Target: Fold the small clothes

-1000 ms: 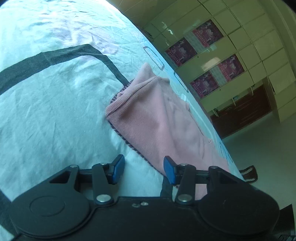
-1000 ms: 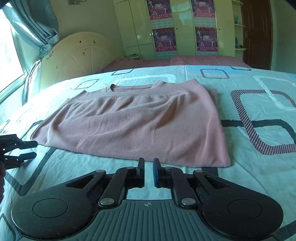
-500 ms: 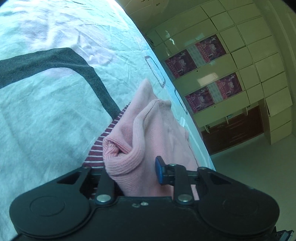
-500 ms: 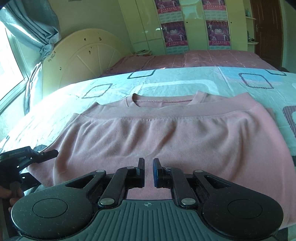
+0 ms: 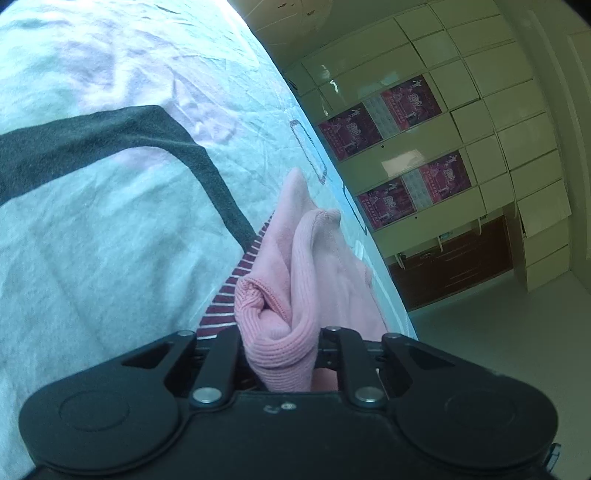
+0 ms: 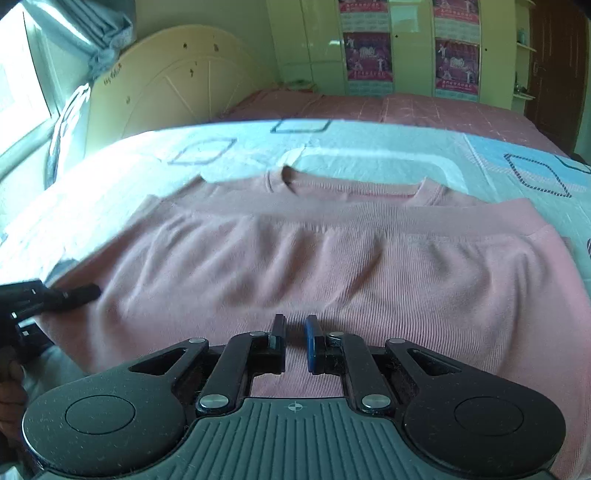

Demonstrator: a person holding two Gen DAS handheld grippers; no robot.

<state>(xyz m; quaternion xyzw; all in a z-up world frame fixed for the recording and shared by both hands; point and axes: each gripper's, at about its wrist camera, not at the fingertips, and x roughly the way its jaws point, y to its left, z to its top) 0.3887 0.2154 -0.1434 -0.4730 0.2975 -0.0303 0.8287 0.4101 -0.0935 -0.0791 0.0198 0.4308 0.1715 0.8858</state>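
A pink knit top point(image 6: 332, 258) lies flat on the bedsheet point(image 6: 369, 155), folded across, with its neckline at the far side. My left gripper point(image 5: 280, 339) is shut on the top's bunched ribbed corner point(image 5: 280, 332), and the cloth hides both pads. In the right wrist view that same left gripper point(image 6: 55, 295) shows at the top's left edge. My right gripper point(image 6: 293, 332) hovers low over the near middle of the top. Its jaws stand shut to a narrow slit with no cloth pinched between them.
The sheet point(image 5: 110, 240) is pale with dark and striped square outlines. A cream headboard point(image 6: 177, 92) and a window with a curtain point(image 6: 92, 33) stand at the left. Cupboards with posters point(image 6: 406, 48) line the far wall. The bed's edge drops to the floor point(image 5: 498, 332).
My left gripper went from open beside the top's corner to shut on it, bunching the cloth. My right gripper moved in over the top, which now fills its view.
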